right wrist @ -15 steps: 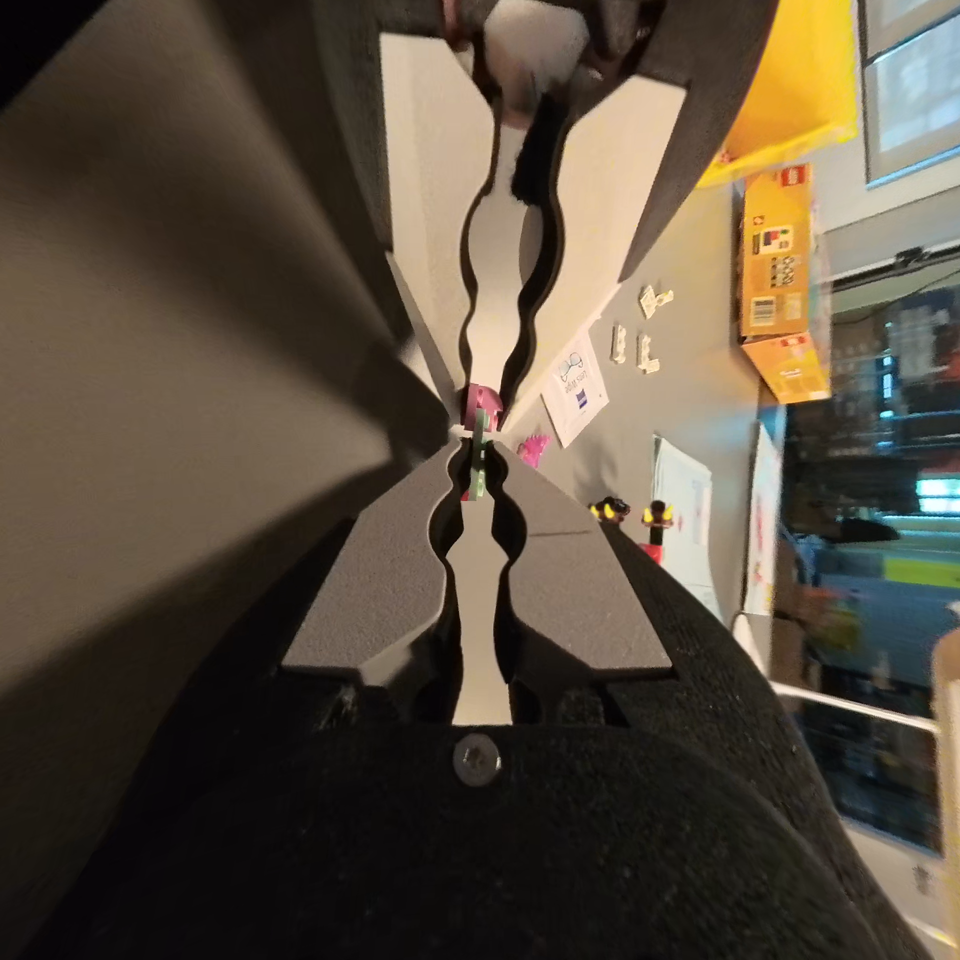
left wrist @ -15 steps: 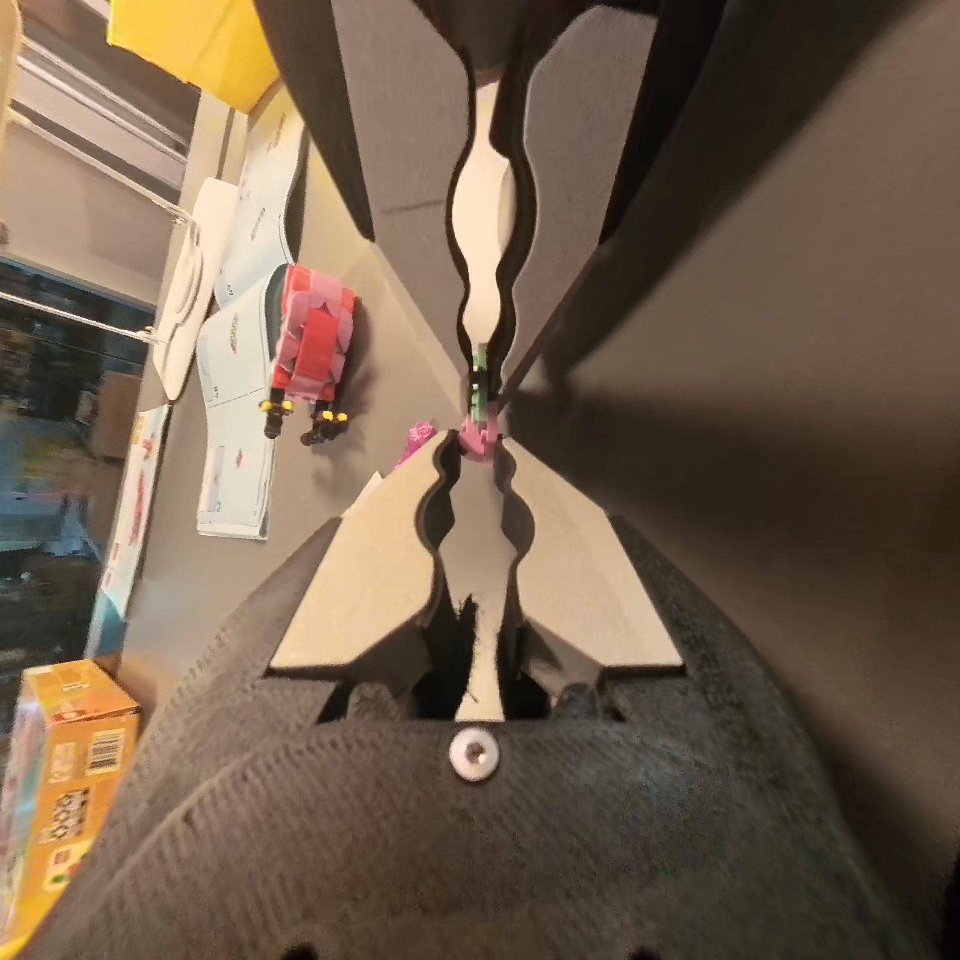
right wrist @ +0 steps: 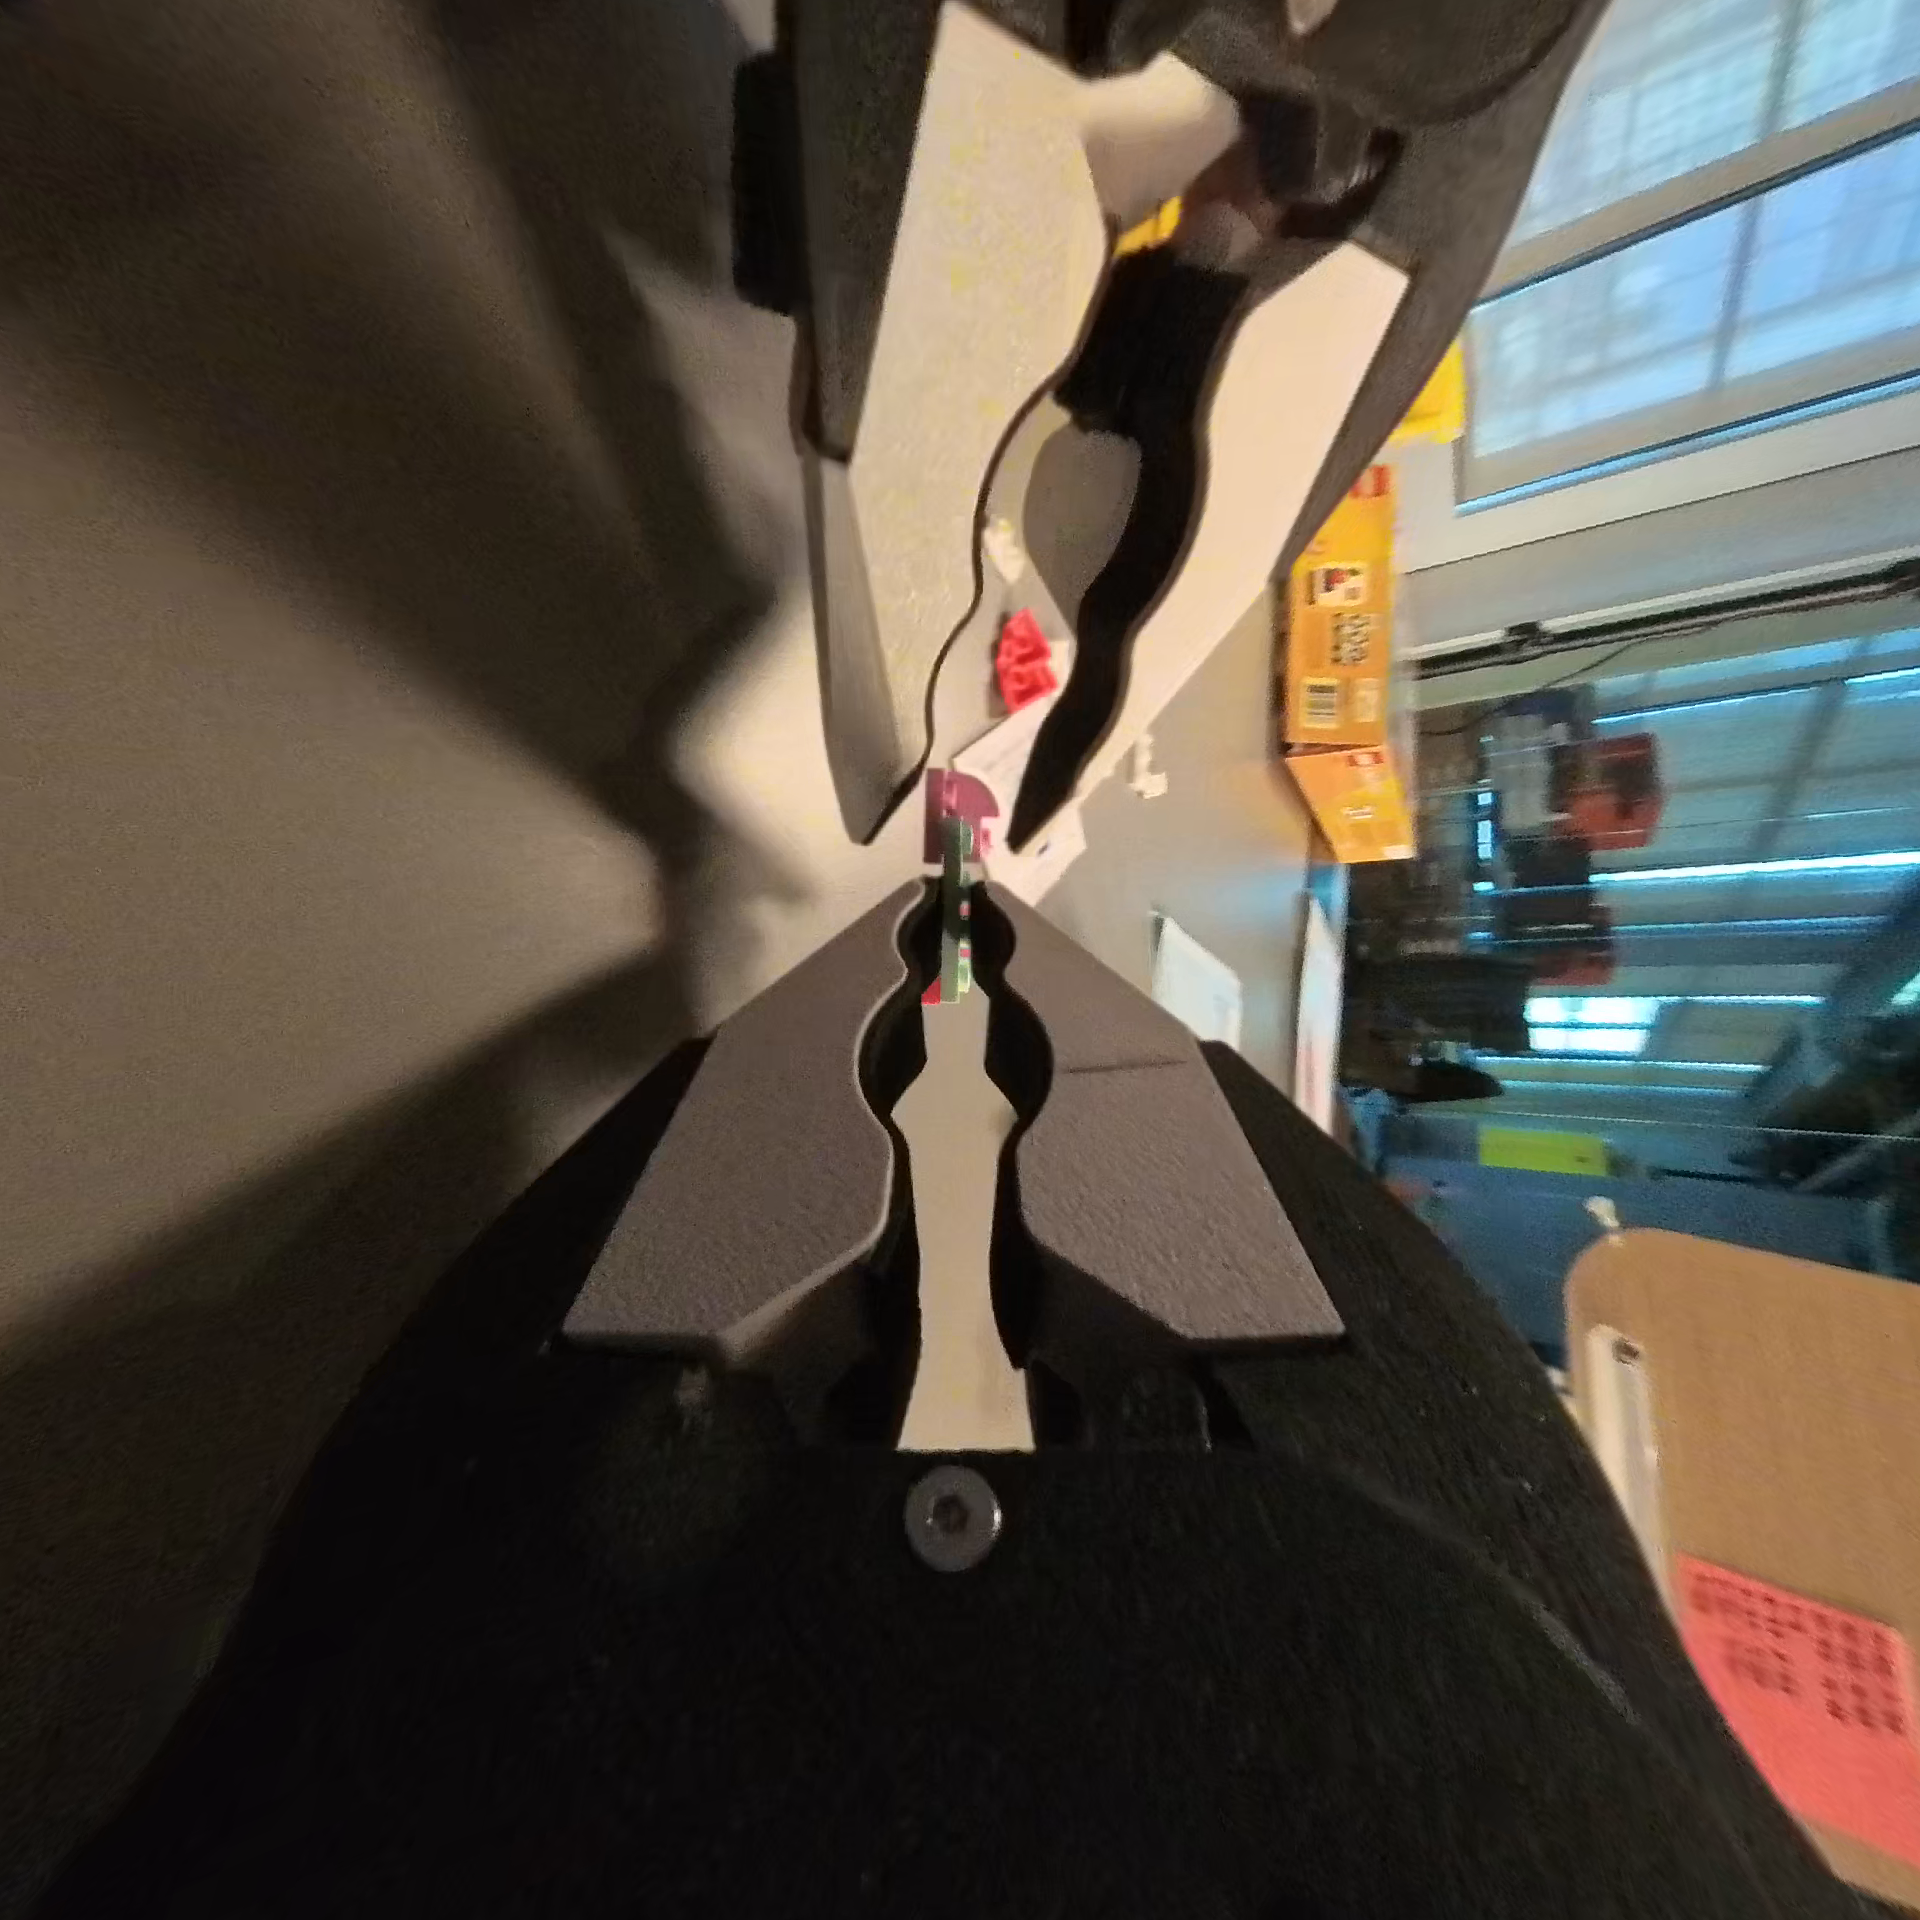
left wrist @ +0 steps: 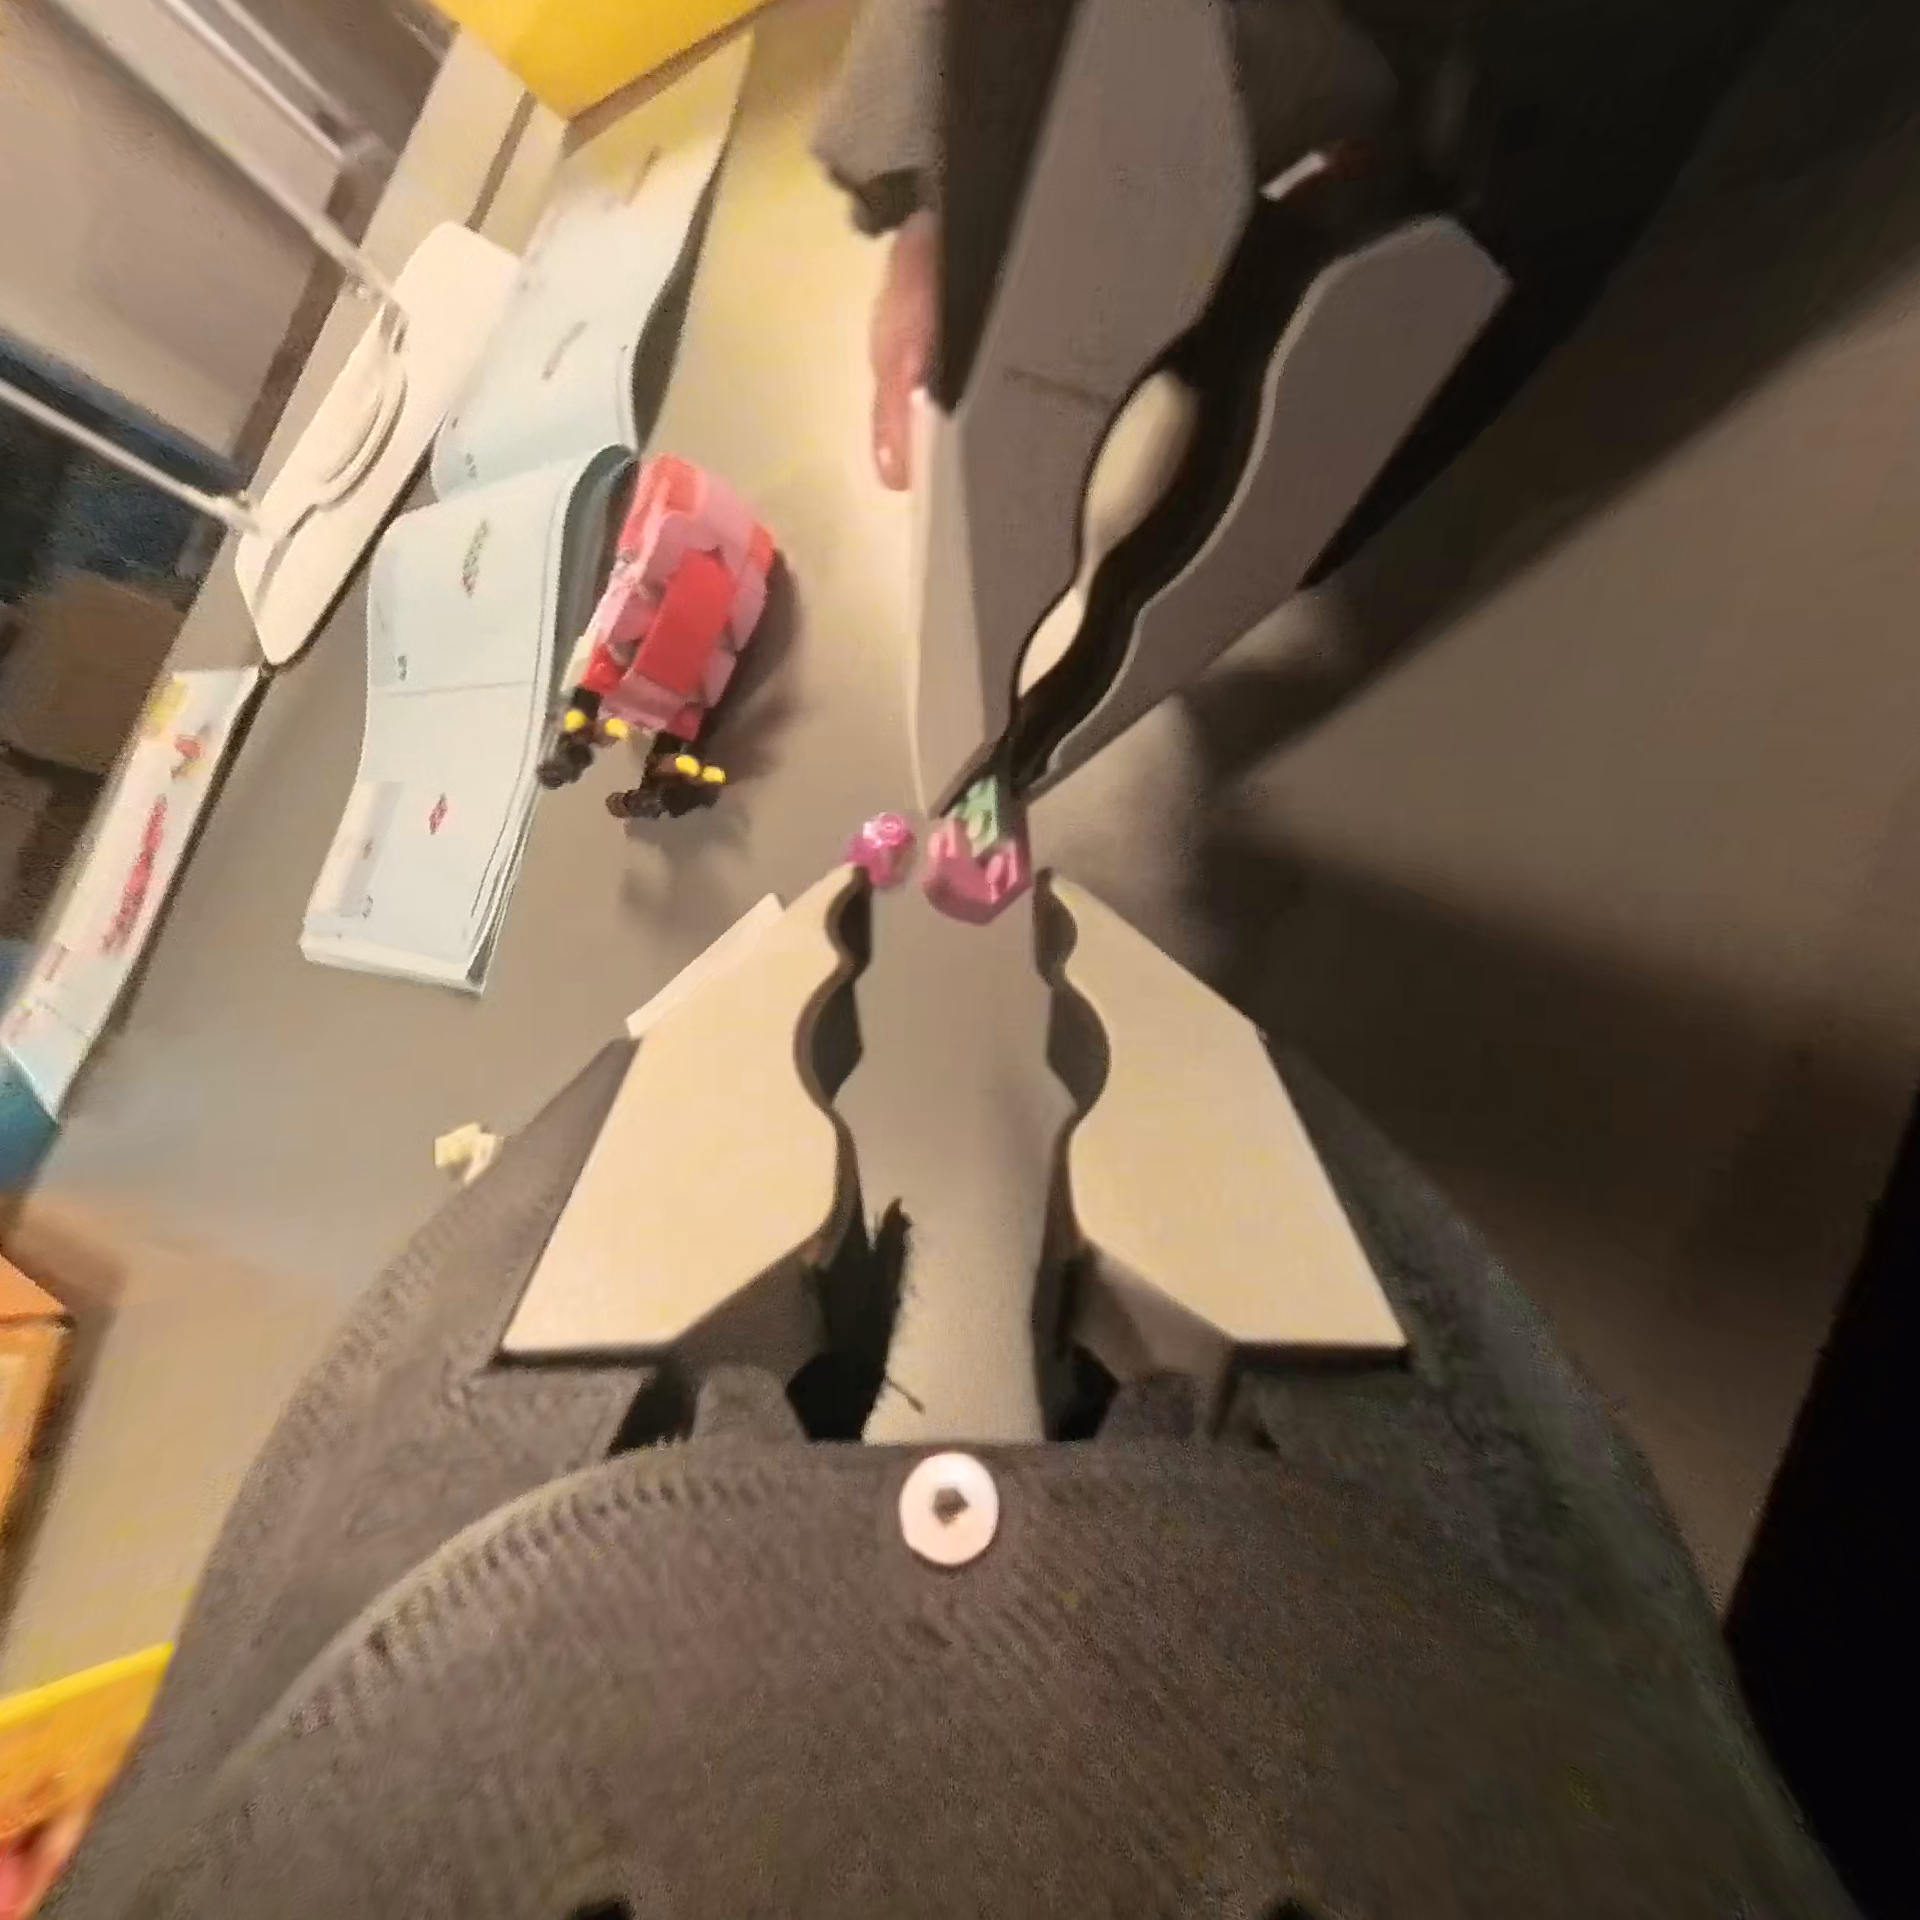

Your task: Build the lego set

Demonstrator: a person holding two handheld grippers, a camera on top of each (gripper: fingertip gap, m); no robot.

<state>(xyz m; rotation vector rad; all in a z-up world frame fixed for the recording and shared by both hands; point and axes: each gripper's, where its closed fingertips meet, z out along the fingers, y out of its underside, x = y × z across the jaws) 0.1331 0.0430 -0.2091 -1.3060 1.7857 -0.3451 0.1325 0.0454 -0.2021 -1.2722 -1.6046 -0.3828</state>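
My right gripper (right wrist: 956, 888) is shut on a thin green plate (right wrist: 954, 940), held edge-on. A magenta brick piece (right wrist: 961, 816) sits on the plate's far end. In the left wrist view the right gripper (left wrist: 987, 790) comes in from above with the green plate (left wrist: 982, 805) and the magenta piece (left wrist: 977, 873). My left gripper (left wrist: 951, 888) is open. Its fingertips stand on either side of the magenta piece without touching it, which the right wrist view (right wrist: 940, 831) also shows. A second small magenta piece (left wrist: 883, 847) lies on the grey table (left wrist: 312, 1091) by the left fingertip.
A red and pink brick model (left wrist: 675, 613) lies beside an open instruction booklet (left wrist: 468, 727). A white tray (left wrist: 343, 447) lies beyond the booklet. Small white pieces (left wrist: 462, 1148) lie on the table. Orange-yellow boxes (right wrist: 1340, 644), a red brick (right wrist: 1023, 655) and a cardboard box (right wrist: 1766, 1455) show in the right wrist view. My left and right fingertips are right by each other.
My left gripper's jaws have opened and let go of the magenta piece, which stays on the green plate in my right gripper. Both views have shifted and tilted.
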